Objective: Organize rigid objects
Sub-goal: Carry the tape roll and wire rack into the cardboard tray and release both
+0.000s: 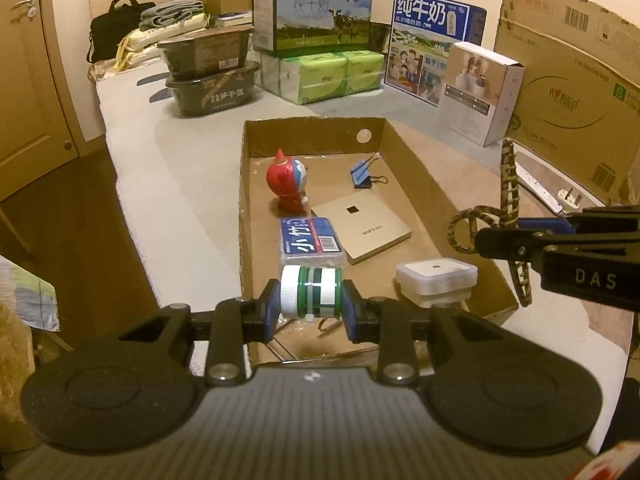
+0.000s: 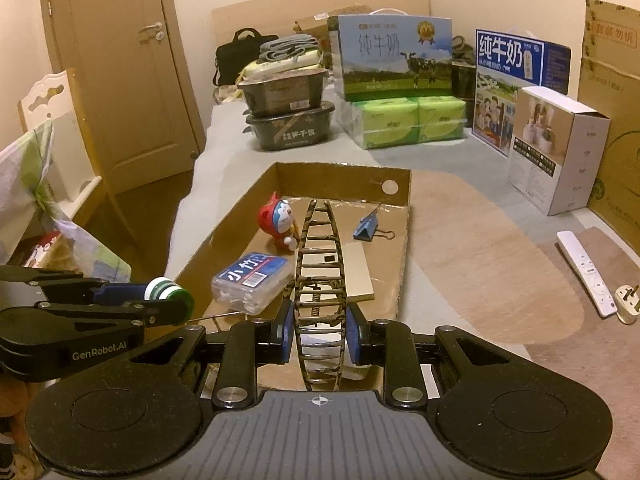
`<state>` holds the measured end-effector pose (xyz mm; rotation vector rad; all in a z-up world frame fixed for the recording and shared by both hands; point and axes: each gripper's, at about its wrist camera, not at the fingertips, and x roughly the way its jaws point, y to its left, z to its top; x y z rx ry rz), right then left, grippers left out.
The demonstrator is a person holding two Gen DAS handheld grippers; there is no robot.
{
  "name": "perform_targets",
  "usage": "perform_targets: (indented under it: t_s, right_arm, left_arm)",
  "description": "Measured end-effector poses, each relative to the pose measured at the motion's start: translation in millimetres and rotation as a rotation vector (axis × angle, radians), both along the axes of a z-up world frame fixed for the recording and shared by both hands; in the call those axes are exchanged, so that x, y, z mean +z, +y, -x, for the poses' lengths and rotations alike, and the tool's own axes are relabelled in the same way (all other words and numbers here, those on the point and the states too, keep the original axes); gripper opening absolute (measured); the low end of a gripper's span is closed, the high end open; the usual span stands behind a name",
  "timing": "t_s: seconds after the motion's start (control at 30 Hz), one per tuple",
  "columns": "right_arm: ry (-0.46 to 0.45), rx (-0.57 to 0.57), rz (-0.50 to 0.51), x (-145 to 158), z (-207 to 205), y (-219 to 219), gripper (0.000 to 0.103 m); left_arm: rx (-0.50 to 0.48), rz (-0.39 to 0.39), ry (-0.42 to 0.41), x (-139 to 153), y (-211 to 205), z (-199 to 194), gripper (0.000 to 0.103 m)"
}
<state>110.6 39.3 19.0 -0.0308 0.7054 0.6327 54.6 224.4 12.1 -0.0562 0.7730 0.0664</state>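
the bed surface carries everything, with big cartons stacked along its far side: a milk carton with a cow on green tissue packs, a blue milk carton, a white product box and a tall brown carton at the right. two dark food tubs sit stacked to the left of these.

nearer lies the shallow cardboard tray, open on top. inside it stand a red and blue cat figurine near the far left, a blue binder clip toward the far right, a flat gold tp-link box in the middle, a clear pack with a blue label just beside it, and a small white lidded container at the near right wall.

outside the tray to the right, a white power strip and its plug lie on the bed.

the left gripper is clamped on a small green and white bottle, held sideways above the tray's near end, over the blue-label pack. the right gripper is clamped on a patterned hair claw clip, whose long curved body stands up and blocks much of the tray's middle in the right wrist view.
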Motion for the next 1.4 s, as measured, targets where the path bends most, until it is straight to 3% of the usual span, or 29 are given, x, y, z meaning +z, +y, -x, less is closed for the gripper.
perform_targets:
  t_s: [0.27,0.4,1.07,1.27,1.3,1.4]
  right_arm:
    - [0.006,-0.006,-0.003,-3.7,-10.6,1.5,0.026]
    - [0.014,-0.012,-0.013,-4.8,-15.1,1.7,0.026]
    - [0.046,0.016,-0.026,-12.2,-17.8,14.2,0.026]
    - [0.060,0.025,-0.076,-12.1,-24.6,18.4,0.027]
    - [0.061,0.024,-0.090,-12.0,-26.1,17.7,0.029]
    - [0.058,0.001,-0.114,-9.9,-28.8,12.8,0.060]
  left_arm:
    - [-0.012,0.024,0.024,-9.2,-1.9,-16.3,0.028]
    - [-0.006,0.021,0.031,-12.4,0.1,-20.9,0.043]
    - [0.037,0.015,0.026,-12.8,17.1,-3.2,0.043]
    - [0.040,0.021,0.026,-13.8,17.6,-5.0,0.043]
    - [0.040,0.020,0.026,-13.7,17.5,-5.1,0.044]
    - [0.040,0.020,0.024,-13.6,17.5,-4.6,0.050]
